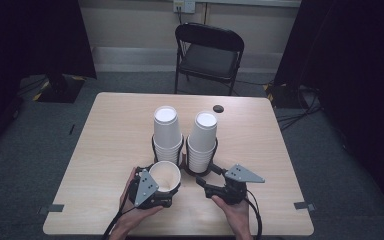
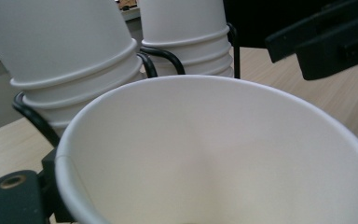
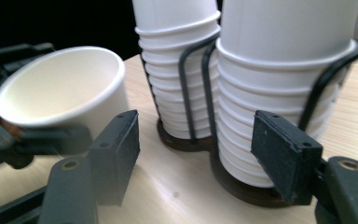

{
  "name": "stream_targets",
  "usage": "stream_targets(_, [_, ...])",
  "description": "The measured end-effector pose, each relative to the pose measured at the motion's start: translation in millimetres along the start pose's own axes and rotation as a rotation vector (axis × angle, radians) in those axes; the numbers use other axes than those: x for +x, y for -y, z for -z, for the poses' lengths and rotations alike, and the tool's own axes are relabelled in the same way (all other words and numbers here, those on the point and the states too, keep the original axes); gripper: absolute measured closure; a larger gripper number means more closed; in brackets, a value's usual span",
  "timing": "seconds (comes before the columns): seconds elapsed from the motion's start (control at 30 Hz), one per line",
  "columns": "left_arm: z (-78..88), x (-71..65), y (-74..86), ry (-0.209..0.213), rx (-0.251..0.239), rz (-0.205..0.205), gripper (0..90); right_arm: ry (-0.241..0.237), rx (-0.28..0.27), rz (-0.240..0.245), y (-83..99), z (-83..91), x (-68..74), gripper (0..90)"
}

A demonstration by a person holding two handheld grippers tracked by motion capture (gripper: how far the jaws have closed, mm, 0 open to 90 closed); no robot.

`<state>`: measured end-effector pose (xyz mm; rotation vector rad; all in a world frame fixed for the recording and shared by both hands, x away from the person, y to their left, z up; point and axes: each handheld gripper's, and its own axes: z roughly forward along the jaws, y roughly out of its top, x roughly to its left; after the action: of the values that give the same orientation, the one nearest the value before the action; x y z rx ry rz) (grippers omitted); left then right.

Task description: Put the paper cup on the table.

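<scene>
Two stacks of upturned white paper cups stand in black wire holders mid-table: the left stack (image 1: 167, 131) and the right stack (image 1: 202, 137). My left gripper (image 1: 164, 187) is shut on a single upright paper cup (image 1: 165, 174), mouth up, just in front of the left stack. This cup's empty inside (image 2: 214, 154) is close to the left gripper's camera. My right gripper (image 1: 208, 176) is open, its jaws spread before the base of the right stack (image 3: 275, 93) without touching it. The held cup (image 3: 60, 88) appears at the left in the right gripper view.
The stacks sit side by side, their holders nearly touching (image 3: 205, 93). A small dark disc (image 1: 218, 108) lies near the table's far edge. A black folding chair (image 1: 208, 52) stands beyond the table. Tape marks (image 1: 56, 207) sit at the near corners.
</scene>
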<state>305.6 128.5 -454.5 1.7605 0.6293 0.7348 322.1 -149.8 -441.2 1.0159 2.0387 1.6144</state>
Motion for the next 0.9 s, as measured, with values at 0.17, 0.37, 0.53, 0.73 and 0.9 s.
stream_targets(0.17, [3.4, 10.4, 1.4, -0.01, -0.007, 0.054, 10.6, 0.105, -0.039, 0.012, 10.1, 5.9, -5.4, 26.5])
stream_targets(0.37, [6.6, 20.0, 2.3, -0.015, -0.004, 0.094, 10.5, 0.225, -0.059, 0.033, 20.0, 10.2, -11.5, 25.4])
stream_targets(0.53, [11.2, 29.5, 2.5, -0.032, -0.022, 0.125, 10.5, 0.265, -0.062, 0.023, 27.7, 13.7, -13.8, 21.6])
stream_targets(0.73, [14.7, 38.5, 2.8, -0.055, -0.016, 0.117, 10.6, 0.289, -0.048, -0.007, 36.4, 18.2, -22.0, 19.7])
stream_targets(0.9, [17.4, 44.8, 4.0, -0.08, -0.015, 0.138, 10.6, 0.329, -0.06, -0.022, 43.7, 23.2, -28.5, 19.3])
